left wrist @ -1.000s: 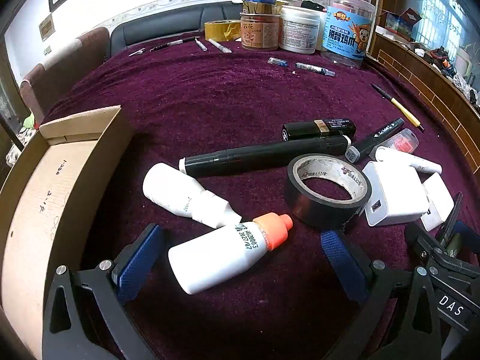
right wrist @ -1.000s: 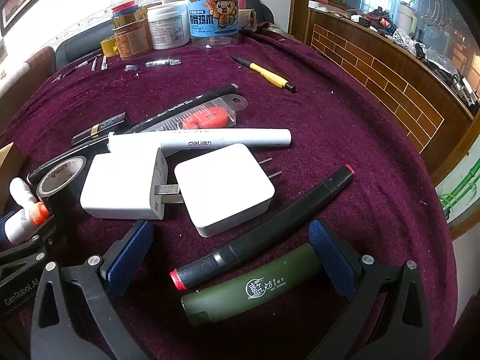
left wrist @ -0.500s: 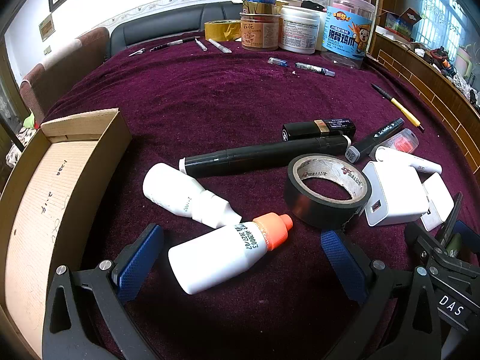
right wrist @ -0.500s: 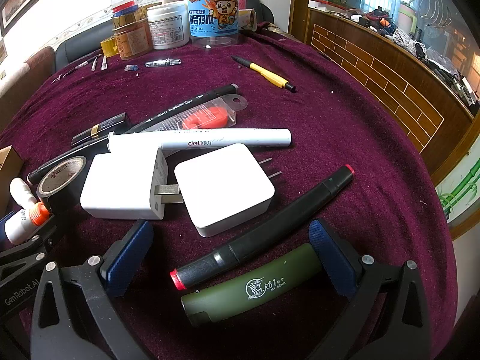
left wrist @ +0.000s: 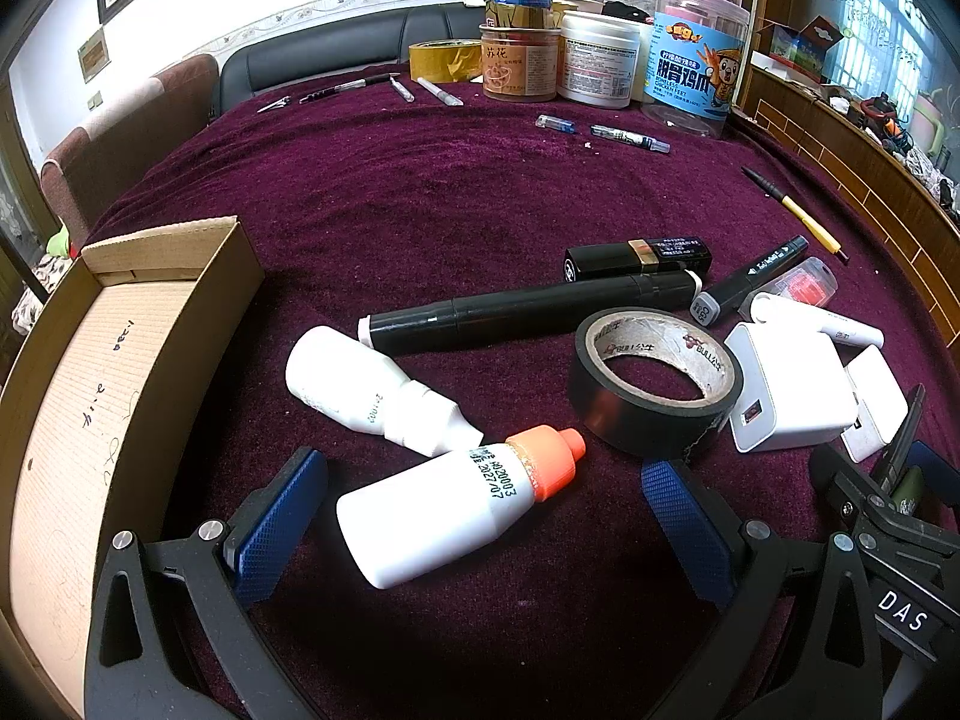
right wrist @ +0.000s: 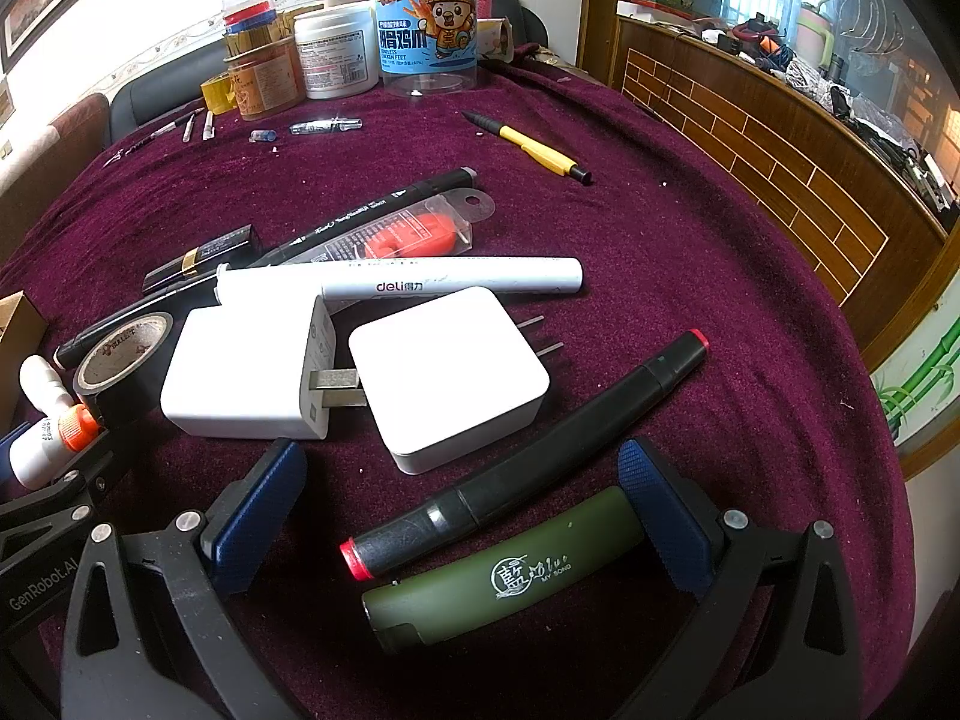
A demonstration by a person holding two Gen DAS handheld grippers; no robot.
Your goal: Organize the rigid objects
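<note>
The cardboard box (left wrist: 120, 372) sits empty at nine o'clock in the left view, well apart from the clutter it will presumably receive. Both chargers (right wrist: 252, 375) lie touching at the centre of the right view, one's prongs butted against the other, so lifting either could drag its neighbour. The left tongs (left wrist: 480, 510) stand wide open around the orange-capped bottle (left wrist: 456, 504), neither pad touching it; it is smooth and round and lies at a slant, so a squeeze may squirt it forward into the white bottle (left wrist: 372, 384) at eleven o'clock. The right tongs (right wrist: 462, 504) gape likewise, straddling both the green case (right wrist: 510, 570) and the red-ended marker (right wrist: 522, 450) lying side by side, so closing could catch both or pinch neither squarely. The tape roll (left wrist: 654, 384) could be nudged off by a stray finger. The table (left wrist: 450, 192) wears plush maroon cloth; jars stand at twelve o'clock, a sofa behind.
</note>
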